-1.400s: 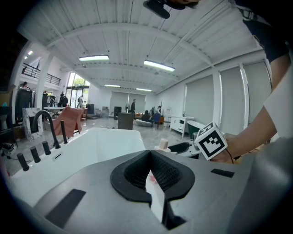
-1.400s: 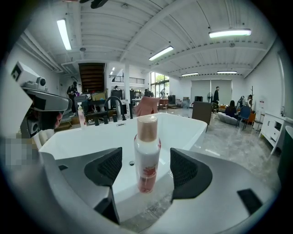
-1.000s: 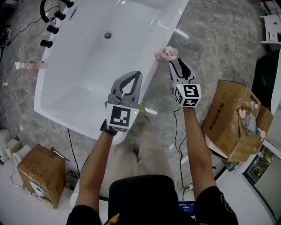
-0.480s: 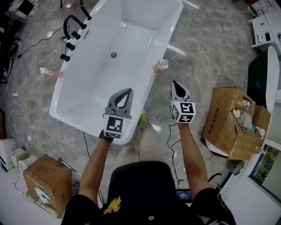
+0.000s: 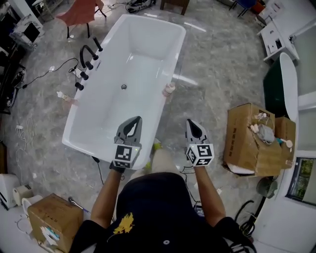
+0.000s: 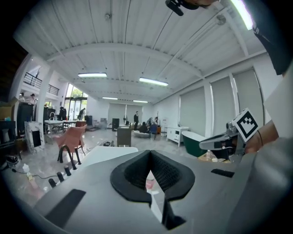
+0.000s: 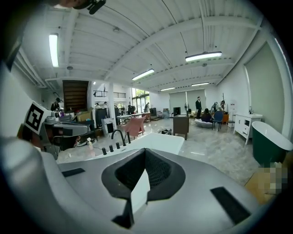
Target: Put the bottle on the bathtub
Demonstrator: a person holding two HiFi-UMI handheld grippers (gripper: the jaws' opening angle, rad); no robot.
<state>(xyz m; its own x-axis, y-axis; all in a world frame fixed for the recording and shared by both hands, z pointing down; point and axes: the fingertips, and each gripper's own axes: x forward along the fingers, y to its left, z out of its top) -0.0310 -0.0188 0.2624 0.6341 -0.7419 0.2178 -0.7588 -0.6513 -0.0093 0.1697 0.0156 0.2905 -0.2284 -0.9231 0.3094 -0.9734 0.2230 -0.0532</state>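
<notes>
The small pink bottle stands upright on the right rim of the white bathtub, free of both grippers. My right gripper hangs well back from it over the floor, shut with nothing in it. My left gripper is shut and empty too, held above the tub's near corner. In the left gripper view the bottle shows small past the closed jaws, with the right gripper off to the side. The right gripper view looks over the tub towards its black taps.
Black taps line the tub's left rim, and another pink bottle lies on the floor beside them. Cardboard boxes stand at the right and lower left. A dark green tub and a red chair stand farther off.
The right gripper, open right behind the bottle a second ago, has shut empty and drawn back. Both grippers have risen and pulled away from the tub; the bottle stays on the rim.
</notes>
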